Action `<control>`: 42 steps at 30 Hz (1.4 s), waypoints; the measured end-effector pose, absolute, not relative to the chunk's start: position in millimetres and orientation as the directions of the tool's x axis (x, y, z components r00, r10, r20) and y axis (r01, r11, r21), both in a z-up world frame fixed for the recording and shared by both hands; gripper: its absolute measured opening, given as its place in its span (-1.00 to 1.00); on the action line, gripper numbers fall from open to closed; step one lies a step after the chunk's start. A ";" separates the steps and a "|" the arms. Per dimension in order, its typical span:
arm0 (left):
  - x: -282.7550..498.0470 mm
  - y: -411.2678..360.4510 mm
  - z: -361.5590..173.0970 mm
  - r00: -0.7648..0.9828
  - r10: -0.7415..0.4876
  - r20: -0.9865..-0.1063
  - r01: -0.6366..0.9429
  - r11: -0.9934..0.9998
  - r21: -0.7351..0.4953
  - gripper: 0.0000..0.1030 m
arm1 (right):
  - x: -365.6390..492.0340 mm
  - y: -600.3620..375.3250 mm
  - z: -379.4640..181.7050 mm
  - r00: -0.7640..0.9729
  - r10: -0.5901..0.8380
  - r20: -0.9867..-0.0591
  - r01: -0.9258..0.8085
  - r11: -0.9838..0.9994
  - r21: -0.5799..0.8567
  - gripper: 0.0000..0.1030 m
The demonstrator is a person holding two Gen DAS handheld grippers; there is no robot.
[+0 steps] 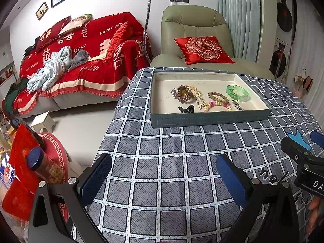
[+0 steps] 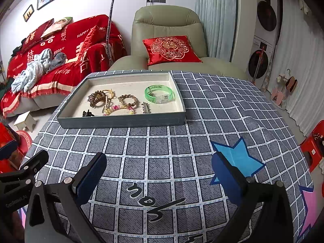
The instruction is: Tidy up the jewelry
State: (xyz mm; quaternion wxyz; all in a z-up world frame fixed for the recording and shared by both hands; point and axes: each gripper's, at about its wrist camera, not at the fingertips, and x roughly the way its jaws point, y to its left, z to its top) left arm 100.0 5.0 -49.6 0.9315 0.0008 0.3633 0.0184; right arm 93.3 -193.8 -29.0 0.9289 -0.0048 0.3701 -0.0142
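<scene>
Left view, claw: the left gripper is spread wide, blue pads apart, nothing between them, over the checked cloth.
Left view, tray: the tray sits on the cloth well ahead of the claw, slightly to its right.
Left view, tray contents: a green bangle lies far right; a brown coil tie lies left with a small silver piece just beside it; a tan cord runs from the coil tie toward the middle; a wooden bead bracelet and a pastel bead bracelet sit mid-tray, touching; a black clip rests by the near wall; a metal clip lies right of the pastel bracelet.
Left view, neighbour: the right gripper shows at the right edge; its spread cannot be told here.

Right view, claw: the right gripper is spread wide and empty above the cloth, its right pad over a blue star.
Right view, tray: the tray lies ahead and left of the claw.
Right view, tray contents: the bangle lies nearest the right wall; the metal clip, wooden bracelet, pastel bracelet, coil tie and black clip follow leftward.
Right view, neighbour: part of the left gripper sits at the left edge.
</scene>
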 end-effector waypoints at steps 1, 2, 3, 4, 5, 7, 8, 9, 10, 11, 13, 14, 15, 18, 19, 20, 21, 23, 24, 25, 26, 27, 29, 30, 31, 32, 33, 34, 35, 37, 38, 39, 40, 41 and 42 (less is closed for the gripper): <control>100.6 4.6 -49.0 0.735 0.035 -0.677 -0.034 0.999 0.015 1.00 | 93.2 -194.0 -29.5 0.725 -0.030 -0.688 0.023 1.000 -0.020 1.00; 100.8 4.6 -49.2 0.734 0.035 -0.678 -0.034 0.999 0.014 1.00 | 93.3 -194.3 -30.3 0.725 -0.030 -0.688 0.022 1.000 -0.021 1.00; 100.8 4.6 -49.2 0.734 0.034 -0.678 -0.033 0.999 0.015 1.00 | 94.1 -194.2 -30.6 0.724 -0.030 -0.689 0.022 1.000 -0.020 1.00; 100.6 4.3 -49.7 0.734 0.034 -0.679 -0.032 0.999 0.015 1.00 | 94.0 -194.3 -31.1 0.724 -0.030 -0.689 0.021 1.000 -0.021 1.00; 100.5 4.6 -49.6 0.734 0.035 -0.678 -0.032 0.999 0.016 1.00 | 94.1 -194.0 -30.5 0.725 -0.030 -0.689 0.022 1.000 -0.020 1.00; 101.4 4.1 -49.1 0.733 0.033 -0.679 -0.032 0.999 0.014 1.00 | 93.9 -194.0 -31.0 0.724 -0.030 -0.689 0.022 1.000 -0.020 1.00; 101.3 4.0 -49.5 0.733 0.032 -0.680 -0.032 0.999 0.013 1.00 | 93.8 -193.9 -31.8 0.724 -0.030 -0.690 0.021 1.000 -0.021 1.00; 101.5 4.0 -49.6 0.733 0.033 -0.679 -0.032 0.999 0.013 1.00 | 94.0 -193.3 -32.2 0.724 -0.030 -0.690 0.021 1.000 -0.022 1.00; 101.6 4.0 -49.6 0.733 0.033 -0.679 -0.032 0.999 0.013 1.00 | 93.7 -193.6 -32.6 0.724 -0.031 -0.690 0.021 1.000 -0.022 1.00; 102.0 4.2 -49.3 0.733 0.032 -0.680 -0.032 0.999 0.012 1.00 | 93.8 -193.7 -32.6 0.723 -0.030 -0.690 0.022 1.000 -0.021 1.00; 102.0 4.0 -49.7 0.731 0.030 -0.682 -0.031 0.999 0.011 1.00 | 94.3 -193.2 -31.7 0.723 -0.031 -0.690 0.022 1.000 -0.022 1.00; 102.3 3.8 -49.7 0.731 0.030 -0.682 -0.031 0.999 0.011 1.00 | 93.9 -193.4 -32.2 0.723 -0.031 -0.690 0.022 1.000 -0.022 1.00; 102.7 4.1 -49.3 0.731 0.030 -0.681 -0.030 0.999 0.011 1.00 | 94.3 -193.4 -31.7 0.724 -0.030 -0.689 0.021 1.000 -0.022 1.00; 102.7 4.1 -49.4 0.730 0.029 -0.683 -0.030 0.999 0.010 1.00 | 94.3 -193.4 -31.6 0.723 -0.029 -0.690 0.021 1.000 -0.021 1.00; 103.1 4.0 -49.3 0.729 0.029 -0.683 -0.030 1.000 0.010 1.00 | 94.0 -193.5 -31.9 0.723 -0.029 -0.690 0.021 1.000 -0.020 1.00; 103.1 3.6 -49.6 0.729 0.029 -0.684 -0.030 0.999 0.011 1.00 | 93.8 -193.5 -32.1 0.724 -0.029 -0.689 0.021 1.000 -0.020 1.00; 103.4 3.8 -49.4 0.728 0.030 -0.685 -0.030 0.999 0.011 1.00 | 94.2 -193.3 -31.8 0.723 -0.030 -0.690 0.021 1.000 -0.022 1.00; 103.7 3.5 -49.7 0.728 0.034 -0.684 -0.032 0.999 0.015 1.00 | 93.9 -193.6 -32.2 0.723 -0.029 -0.690 0.021 1.000 -0.020 1.00; 103.8 3.4 -49.9 0.728 0.038 -0.684 -0.034 0.999 0.019 1.00 | 94.2 -193.3 -31.5 0.723 -0.030 -0.690 0.022 1.000 -0.021 1.00; 104.0 3.4 -49.9 0.729 0.040 -0.684 -0.034 0.999 0.022 1.00 | 94.0 -193.4 -31.9 0.723 -0.029 -0.690 0.022 1.000 -0.020 1.00; 103.9 3.4 -49.7 0.729 0.040 -0.683 -0.034 0.999 0.023 1.00 | 93.9 -193.5 -32.1 0.723 -0.030 -0.690 0.022 1.000 -0.020 1.00; 103.9 3.5 -49.7 0.729 0.039 -0.683 -0.034 0.999 0.022 1.00 | 94.3 -193.3 -31.5 0.723 -0.030 -0.690 0.021 1.000 -0.021 1.00; 103.9 3.4 -49.9 0.728 0.039 -0.684 -0.034 0.999 0.020 1.00 | 94.1 -193.3 -32.0 0.723 -0.030 -0.690 0.021 1.000 -0.022 1.00; 103.7 3.1 -50.0 0.728 0.039 -0.685 -0.034 0.999 0.020 1.00 | 94.3 -193.3 -31.6 0.723 -0.030 -0.690 0.021 1.000 -0.022 1.00; 103.9 3.4 -49.8 0.728 0.039 -0.684 -0.033 0.999 0.022 1.00 | 94.2 -193.4 -31.8 0.724 -0.030 -0.690 0.021 1.000 -0.021 1.00; 103.8 3.2 -49.8 0.728 0.040 -0.684 -0.034 0.999 0.022 1.00 | 94.3 -193.4 -32.1 0.723 -0.028 -0.690 0.020 1.000 -0.020 1.00; 103.8 3.4 -49.7 0.729 0.040 -0.684 -0.035 0.999 0.021 1.00 | 94.4 -193.2 -31.6 0.723 -0.029 -0.690 0.021 1.000 -0.020 1.00; 103.9 3.4 -49.7 0.728 0.039 -0.684 -0.034 0.999 0.020 1.00 | 94.3 -193.2 -31.8 0.723 -0.029 -0.690 0.021 1.000 -0.020 1.00; 103.8 3.3 -49.7 0.728 0.037 -0.684 -0.034 0.999 0.018 1.00 | 94.2 -193.1 -32.0 0.723 -0.029 -0.690 0.020 1.000 -0.020 1.00; 103.8 3.0 -50.0 0.728 0.038 -0.684 -0.033 0.999 0.020 1.00 | 94.3 -193.1 -31.7 0.724 -0.030 -0.690 0.021 1.000 -0.022 1.00; 103.7 3.1 -50.0 0.728 0.038 -0.684 -0.033 0.999 0.020 1.00 | 94.2 -193.3 -32.0 0.724 -0.030 -0.690 0.021 1.000 -0.021 1.00; 103.9 3.4 -49.9 0.728 0.037 -0.685 -0.033 0.999 0.019 1.00 | 94.6 -193.2 -31.3 0.723 -0.029 -0.690 0.021 1.000 -0.019 1.00; 103.9 3.4 -49.8 0.728 0.038 -0.685 -0.034 0.999 0.019 1.00 | 94.4 -193.3 -31.6 0.723 -0.028 -0.690 0.021 1.000 -0.019 1.00; 103.7 3.2 -49.8 0.728 0.037 -0.685 -0.034 0.999 0.018 1.00 | 94.4 -193.3 -31.7 0.723 -0.029 -0.690 0.022 1.000 -0.020 1.00; 103.9 3.3 -49.8 0.728 0.037 -0.684 -0.034 0.999 0.018 1.00 | 94.7 -193.2 -31.3 0.723 -0.030 -0.690 0.021 1.000 -0.021 1.00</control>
